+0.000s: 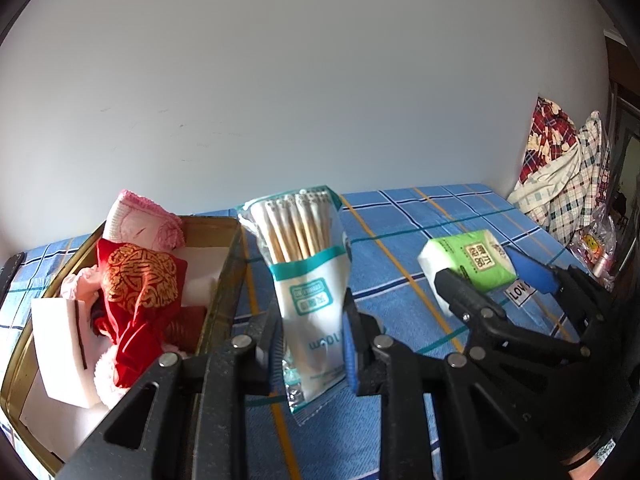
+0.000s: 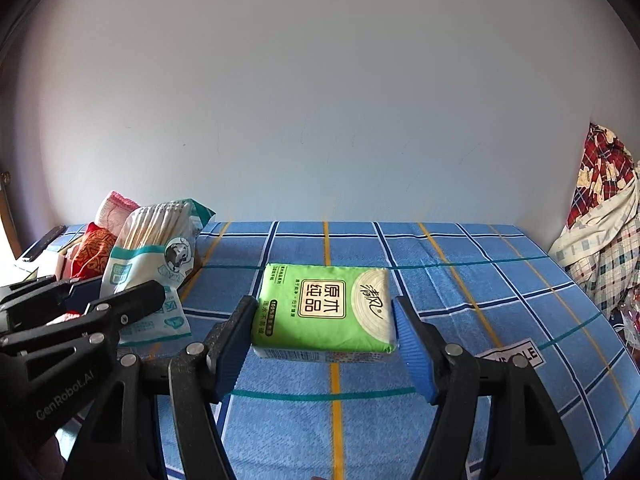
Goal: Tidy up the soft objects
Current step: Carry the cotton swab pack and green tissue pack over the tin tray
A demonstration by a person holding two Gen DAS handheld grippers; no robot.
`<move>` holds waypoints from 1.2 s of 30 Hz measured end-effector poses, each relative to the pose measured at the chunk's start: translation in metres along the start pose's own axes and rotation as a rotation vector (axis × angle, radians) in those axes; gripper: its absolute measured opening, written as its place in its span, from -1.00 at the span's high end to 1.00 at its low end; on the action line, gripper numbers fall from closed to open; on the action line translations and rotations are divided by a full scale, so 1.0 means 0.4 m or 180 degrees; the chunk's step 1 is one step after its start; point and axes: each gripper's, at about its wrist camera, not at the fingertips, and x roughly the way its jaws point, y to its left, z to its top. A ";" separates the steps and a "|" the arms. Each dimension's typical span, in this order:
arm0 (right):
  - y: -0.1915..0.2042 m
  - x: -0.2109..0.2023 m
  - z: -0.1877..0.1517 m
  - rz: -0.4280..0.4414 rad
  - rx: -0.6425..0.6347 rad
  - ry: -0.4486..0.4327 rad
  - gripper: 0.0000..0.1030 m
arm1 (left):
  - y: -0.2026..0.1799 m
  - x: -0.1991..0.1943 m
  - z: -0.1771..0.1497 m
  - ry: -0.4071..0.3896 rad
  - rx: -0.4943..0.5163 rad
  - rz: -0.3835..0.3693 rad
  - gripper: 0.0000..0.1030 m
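My left gripper (image 1: 310,340) is shut on a clear-and-white bag of cotton swabs (image 1: 304,264), held upright just right of a gold tin box (image 1: 216,222). In the tin lie a red embroidered pouch (image 1: 140,280), a pink knitted cloth (image 1: 140,220) and a white sponge block (image 1: 60,352). My right gripper (image 2: 322,336) is shut on a green tissue pack (image 2: 324,304), its blue pads pressing the pack's two short sides above the bed. In the right wrist view the swab bag (image 2: 152,248) and left gripper (image 2: 106,298) are at the left. The left wrist view shows the right gripper (image 1: 494,280) with the pack (image 1: 472,260).
A blue plaid sheet (image 2: 480,280) covers the bed, with a white wall behind it. A heap of plaid bedding (image 2: 608,232) fills the far right corner, with a plastic bag (image 1: 596,244) beside it. A white printed label (image 2: 516,354) lies on the sheet.
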 end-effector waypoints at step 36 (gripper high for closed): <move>0.076 -0.112 -0.024 0.0240 -0.0303 -0.0618 -0.35 | 0.214 -0.188 -0.020 -0.0284 -0.0276 0.0428 0.56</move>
